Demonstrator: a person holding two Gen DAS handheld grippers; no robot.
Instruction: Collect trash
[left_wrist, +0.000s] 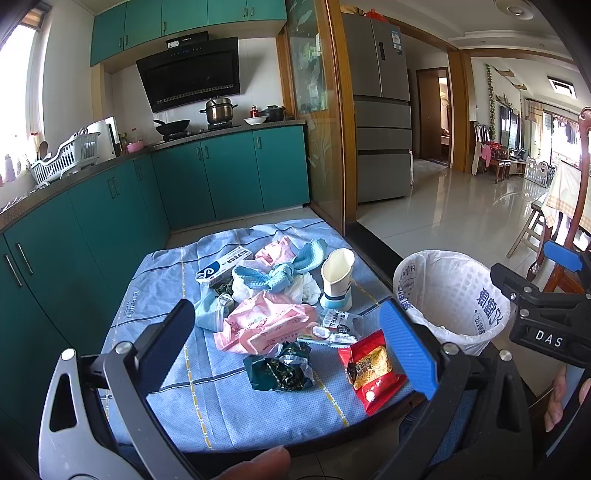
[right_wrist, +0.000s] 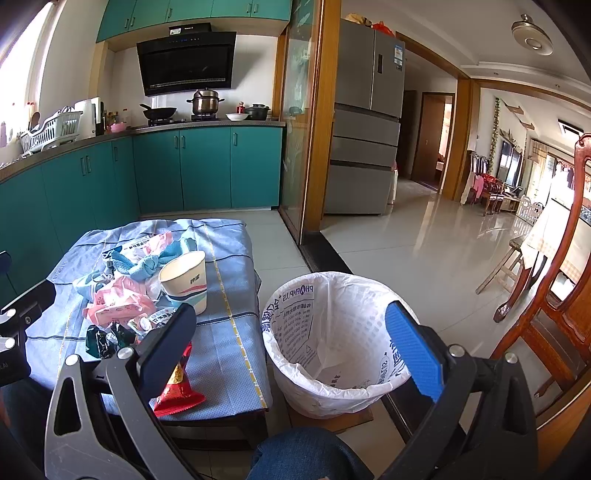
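Trash lies on a low table under a blue checked cloth (left_wrist: 229, 402): a red snack packet (left_wrist: 371, 373), a dark green crumpled wrapper (left_wrist: 280, 369), a pink wipes pack (left_wrist: 266, 325), a paper cup (left_wrist: 337, 278), a white box (left_wrist: 221, 267) and blue rags (left_wrist: 280, 275). A bin with a white bag (left_wrist: 448, 295) stands right of the table. My left gripper (left_wrist: 291, 343) hangs open above the near trash, holding nothing. My right gripper (right_wrist: 295, 343) is open too, over the bin's bag (right_wrist: 332, 332) and the table's edge. The red packet (right_wrist: 177, 387) shows behind its left finger.
Teal kitchen cabinets (left_wrist: 110, 206) run along the left and back. A glass sliding door with a wooden frame (left_wrist: 332, 147) and a fridge (left_wrist: 382, 110) stand behind the table. A wooden chair (right_wrist: 554, 314) is close on the right. A knee in jeans (right_wrist: 306, 458) is below.
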